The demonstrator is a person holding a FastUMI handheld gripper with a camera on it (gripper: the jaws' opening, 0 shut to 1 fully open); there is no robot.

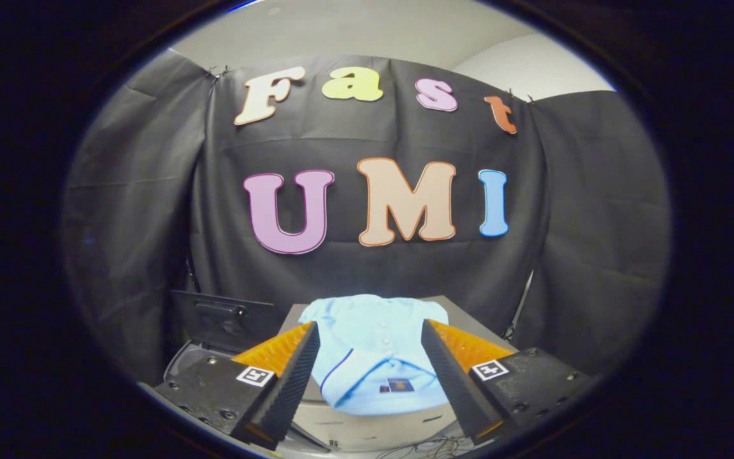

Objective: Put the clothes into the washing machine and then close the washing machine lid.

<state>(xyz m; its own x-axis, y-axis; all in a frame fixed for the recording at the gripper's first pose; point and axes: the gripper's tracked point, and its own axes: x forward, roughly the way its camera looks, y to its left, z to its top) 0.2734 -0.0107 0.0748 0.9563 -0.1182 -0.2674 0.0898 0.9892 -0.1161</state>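
Claw [370, 347] spread wide, fingers apart and gripping nothing. Light blue shirt [373, 357] lies between and just beyond the fingers, draped over the front edge of a pale box [367, 430]; open washing machine lid [220, 319] stands beside it.

The gripper [370, 341] is held level, pointing straight ahead, its two fingers [290, 382] spread wide apart — nothing pressed between them. Each finger slopes inward and up from its mounting block (each block carries a small square marker on top), and the tips stand at about the same height — neither finger touching anything.
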